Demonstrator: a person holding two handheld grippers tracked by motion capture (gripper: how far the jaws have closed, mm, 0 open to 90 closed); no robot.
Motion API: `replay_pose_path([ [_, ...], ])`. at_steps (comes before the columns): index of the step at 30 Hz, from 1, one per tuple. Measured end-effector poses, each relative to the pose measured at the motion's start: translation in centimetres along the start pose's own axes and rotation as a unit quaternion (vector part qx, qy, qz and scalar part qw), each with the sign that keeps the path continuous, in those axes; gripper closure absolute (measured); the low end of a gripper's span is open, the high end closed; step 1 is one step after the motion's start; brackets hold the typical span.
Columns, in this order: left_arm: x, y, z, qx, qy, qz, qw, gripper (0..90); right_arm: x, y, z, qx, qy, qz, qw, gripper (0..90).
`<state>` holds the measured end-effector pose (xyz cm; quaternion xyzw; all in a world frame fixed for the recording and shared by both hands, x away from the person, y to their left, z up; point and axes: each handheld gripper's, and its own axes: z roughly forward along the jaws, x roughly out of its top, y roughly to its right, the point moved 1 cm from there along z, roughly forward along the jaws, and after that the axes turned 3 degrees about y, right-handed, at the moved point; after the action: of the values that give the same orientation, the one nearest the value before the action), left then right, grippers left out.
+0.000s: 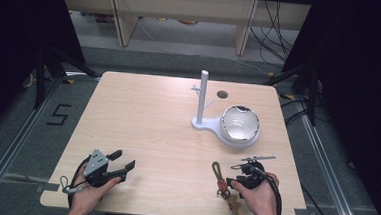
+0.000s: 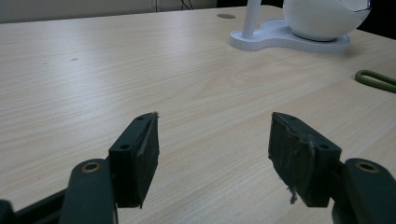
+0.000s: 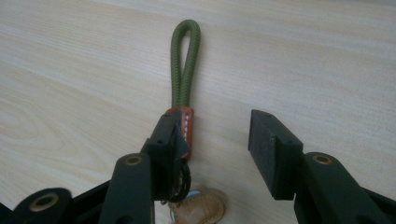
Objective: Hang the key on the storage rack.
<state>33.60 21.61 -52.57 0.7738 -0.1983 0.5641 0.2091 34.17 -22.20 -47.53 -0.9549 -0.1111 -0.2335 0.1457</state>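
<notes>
Keychain lying between parted fingers

The right gripper [image 3: 212, 140] is spread wide — the keychain [image 3: 186, 79] touches its left finger, ungripped; the left gripper [image 2: 212, 154] is held open over bare desk [image 2: 140, 70].

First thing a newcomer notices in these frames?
Probably the white stand with its round bowl, far right on the table. Next, the green cord keychain lying flat at the near edge, between the open jaws of the right gripper. The left gripper rests open near the left corner.
</notes>
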Motion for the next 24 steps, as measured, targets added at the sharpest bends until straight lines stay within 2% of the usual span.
replay_pose_path([
  [2, 0.0, -0.1, 0.1, -0.003, 0.004, 0.000, 1.0000, 33.2, 0.2, -0.2, -0.1, 0.000, -0.004, -0.001, 1.0000, 55.3],
  [4, 0.0, 0.0, 0.0, 0.000, 0.002, 0.000, 1.0000, 33.3, 0.5, -0.4, -0.1, -0.011, -0.015, -0.019, 0.9996, 55.5],
  [5, 0.0, 0.0, 0.0, 0.001, 0.000, -0.001, 1.0000, 33.3, 0.6, -0.4, -0.1, -0.005, -0.020, -0.039, 0.9990, 55.6],
  [7, 0.0, 0.1, 0.0, 0.001, 0.001, 0.000, 1.0000, 33.3, 0.7, -0.6, 0.0, -0.003, -0.016, -0.038, 0.9992, 55.8],
  [8, 0.0, 0.1, 0.0, 0.001, -0.001, 0.001, 1.0000, 33.3, 0.9, -1.0, 0.1, -0.006, -0.027, -0.042, 0.9987, 56.2],
  [14, 0.0, 0.1, 0.0, -0.003, 0.003, 0.008, 1.0000, 33.4, 1.5, -1.9, 0.3, -0.024, -0.059, -0.040, 0.9972, 57.1],
  [15, 0.0, 0.2, -0.1, 0.002, -0.003, 0.009, 1.0000, 33.4, 1.6, -2.0, 0.4, -0.024, -0.062, -0.045, 0.9968, 57.4],
  [23, 0.0, 0.1, -0.1, 0.002, -0.002, 0.010, 0.9999, 33.5, 2.4, -2.7, 1.1, -0.032, -0.093, -0.064, 0.9931, 58.5],
  [24, 0.0, 0.2, 0.0, 0.002, -0.002, 0.009, 1.0000, 33.5, 2.4, -2.9, 1.3, -0.031, -0.100, -0.079, 0.9913, 58.7],
])
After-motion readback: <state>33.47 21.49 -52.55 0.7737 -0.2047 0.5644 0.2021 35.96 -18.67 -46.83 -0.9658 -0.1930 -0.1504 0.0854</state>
